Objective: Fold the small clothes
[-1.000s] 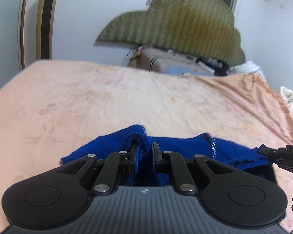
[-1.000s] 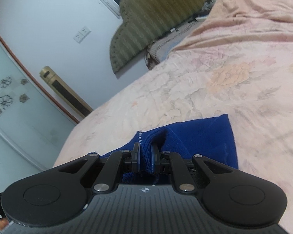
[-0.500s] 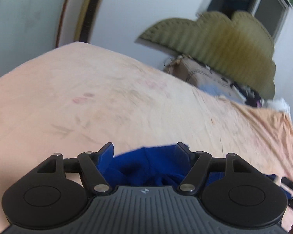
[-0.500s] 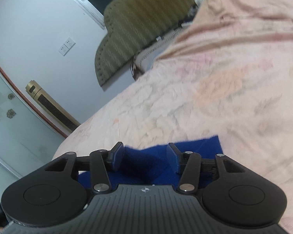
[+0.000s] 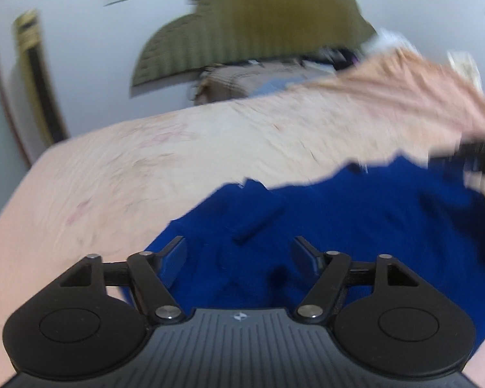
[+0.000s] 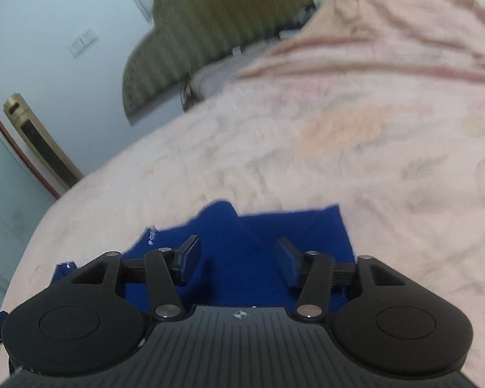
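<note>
A small dark blue garment [image 5: 355, 220] lies rumpled on the peach floral bedsheet [image 5: 145, 168]. My left gripper [image 5: 239, 253] is open and empty, just above the garment's near left part. The garment also shows in the right wrist view [image 6: 291, 226], lying flat with a straight right edge. My right gripper [image 6: 239, 253] is open and empty above it. The right gripper shows blurred at the right edge of the left wrist view [image 5: 481, 158].
An olive scalloped headboard [image 5: 258, 26] stands against the white wall behind the bed. A beige case with clutter [image 5: 242, 80] sits at the bed's far end. A gold-framed panel [image 6: 38, 142] leans at the left wall. The sheet bunches up at far right [image 6: 404, 32].
Both grippers were shut on folds of the blue garment one second ago. Both have opened and let it go, and it has dropped onto the sheet. Both cameras are moving.
</note>
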The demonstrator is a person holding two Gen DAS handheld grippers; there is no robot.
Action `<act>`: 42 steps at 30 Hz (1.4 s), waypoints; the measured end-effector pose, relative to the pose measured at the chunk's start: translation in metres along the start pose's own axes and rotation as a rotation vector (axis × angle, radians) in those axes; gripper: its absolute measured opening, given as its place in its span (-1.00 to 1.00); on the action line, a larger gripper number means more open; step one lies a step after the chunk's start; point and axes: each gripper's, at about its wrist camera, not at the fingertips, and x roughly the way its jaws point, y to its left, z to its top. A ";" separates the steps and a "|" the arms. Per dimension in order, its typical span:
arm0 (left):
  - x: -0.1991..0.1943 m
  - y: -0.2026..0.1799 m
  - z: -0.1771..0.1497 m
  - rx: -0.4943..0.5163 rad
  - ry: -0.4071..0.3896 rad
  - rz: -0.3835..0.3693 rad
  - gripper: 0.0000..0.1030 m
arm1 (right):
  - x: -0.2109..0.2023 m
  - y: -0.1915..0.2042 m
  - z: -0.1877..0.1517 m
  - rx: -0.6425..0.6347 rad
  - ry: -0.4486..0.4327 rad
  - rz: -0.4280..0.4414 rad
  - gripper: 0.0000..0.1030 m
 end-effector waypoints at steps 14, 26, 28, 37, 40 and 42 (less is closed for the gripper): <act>0.013 0.067 -0.009 -0.242 0.089 0.425 0.45 | -0.023 0.022 -0.037 -0.149 0.048 0.113 0.40; -0.019 0.028 -0.051 -0.262 0.113 0.236 0.52 | -0.052 0.043 -0.055 -0.318 -0.034 0.010 0.64; -0.021 0.026 -0.055 -0.286 0.120 0.228 0.52 | -0.062 0.052 -0.065 -0.401 -0.048 0.030 0.84; -0.036 0.018 -0.073 -0.360 0.105 0.211 0.55 | -0.062 0.054 -0.092 -0.459 0.041 -0.032 0.88; -0.040 0.018 -0.079 -0.387 0.099 0.197 0.55 | -0.062 0.055 -0.109 -0.493 0.062 -0.055 0.97; -0.041 0.017 -0.082 -0.392 0.095 0.193 0.56 | -0.062 0.054 -0.117 -0.515 0.063 -0.060 1.00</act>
